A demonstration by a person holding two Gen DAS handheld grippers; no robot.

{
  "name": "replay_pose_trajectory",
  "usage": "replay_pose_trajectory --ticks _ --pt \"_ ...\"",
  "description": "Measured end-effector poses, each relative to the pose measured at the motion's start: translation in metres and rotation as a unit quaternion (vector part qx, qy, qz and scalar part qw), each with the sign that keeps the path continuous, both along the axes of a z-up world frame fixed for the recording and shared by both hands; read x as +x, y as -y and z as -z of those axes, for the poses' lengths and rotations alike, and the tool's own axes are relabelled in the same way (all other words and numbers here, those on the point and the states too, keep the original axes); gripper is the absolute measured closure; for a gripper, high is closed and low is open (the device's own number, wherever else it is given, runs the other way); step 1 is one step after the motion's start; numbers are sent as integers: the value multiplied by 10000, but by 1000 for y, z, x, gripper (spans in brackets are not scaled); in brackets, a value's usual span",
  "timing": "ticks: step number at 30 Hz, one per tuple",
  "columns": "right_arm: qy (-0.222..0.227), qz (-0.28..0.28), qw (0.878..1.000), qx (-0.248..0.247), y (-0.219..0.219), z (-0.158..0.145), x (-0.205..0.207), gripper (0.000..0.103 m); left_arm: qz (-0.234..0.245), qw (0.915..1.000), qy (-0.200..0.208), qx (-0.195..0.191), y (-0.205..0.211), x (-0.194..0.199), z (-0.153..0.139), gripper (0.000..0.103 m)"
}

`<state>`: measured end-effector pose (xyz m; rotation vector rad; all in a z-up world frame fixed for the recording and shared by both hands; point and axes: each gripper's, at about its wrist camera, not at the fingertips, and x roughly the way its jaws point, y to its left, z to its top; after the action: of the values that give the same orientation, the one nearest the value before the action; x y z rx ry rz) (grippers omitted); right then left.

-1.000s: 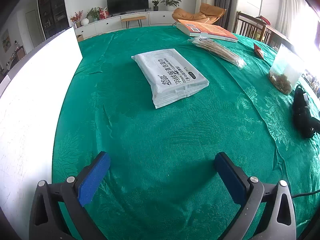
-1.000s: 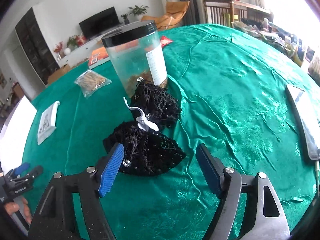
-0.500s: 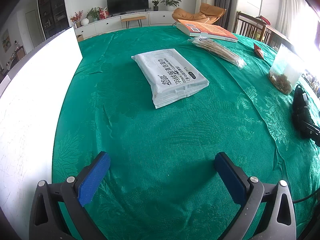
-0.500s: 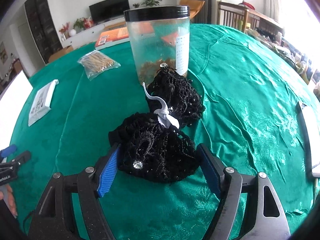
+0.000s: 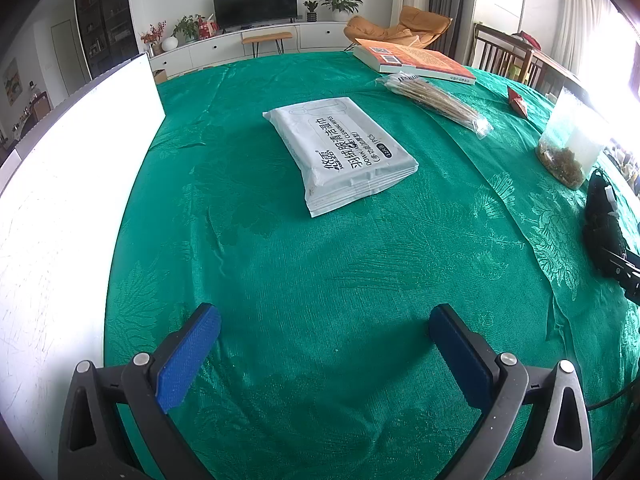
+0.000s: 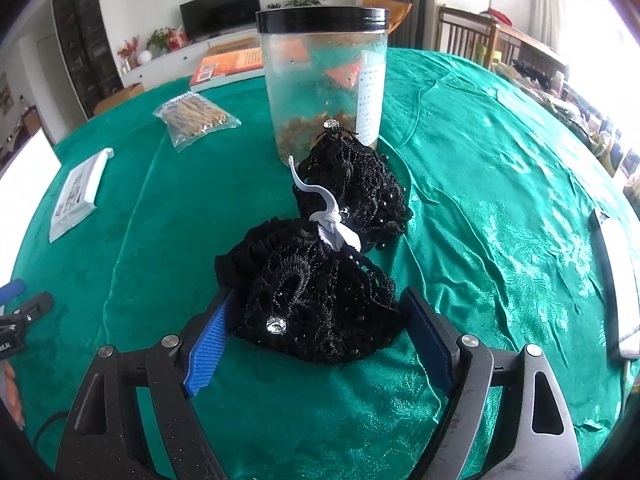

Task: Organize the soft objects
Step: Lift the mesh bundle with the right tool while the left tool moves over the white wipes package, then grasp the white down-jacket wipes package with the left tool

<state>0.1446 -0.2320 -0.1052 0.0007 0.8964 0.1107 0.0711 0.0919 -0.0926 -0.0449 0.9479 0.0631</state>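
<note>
A black lace fabric bundle (image 6: 320, 288) tied in the middle with a white ribbon (image 6: 332, 220) lies on the green tablecloth (image 6: 480, 200). My right gripper (image 6: 320, 338) is open, its blue pads on either side of the bundle's near lobe, close to it or touching. The bundle's far lobe rests against a clear jar (image 6: 324, 76). In the left wrist view the bundle (image 5: 602, 224) is at the far right. My left gripper (image 5: 324, 356) is open and empty above bare cloth. A white wipes pack (image 5: 342, 152) lies ahead of it.
A white board (image 5: 60, 200) stands along the left edge. A bag of sticks (image 5: 436, 100) and an orange book (image 5: 416, 60) lie at the back. The jar (image 5: 572, 140) stands at the right. A flat grey-edged object (image 6: 616, 272) lies at the right edge of the right wrist view.
My right gripper has moved forward over the cloth, so its open pads now flank the black bundle's near lobe. The left gripper has not moved.
</note>
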Motion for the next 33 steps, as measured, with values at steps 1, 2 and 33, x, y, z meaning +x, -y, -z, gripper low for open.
replay_pose_trajectory --ticks 1,2,33 --pt "-2 -7 10000 -31 -1 0 0 18 -1 10000 -1 1 0 0 0 0" --pt "-4 -14 10000 -70 -2 0 0 17 -16 10000 -1 -6 0 0 0 0" --pt "-5 -39 9999 -128 -3 1 0 15 -385 9941 -1008 -104 -2 154 0 0"
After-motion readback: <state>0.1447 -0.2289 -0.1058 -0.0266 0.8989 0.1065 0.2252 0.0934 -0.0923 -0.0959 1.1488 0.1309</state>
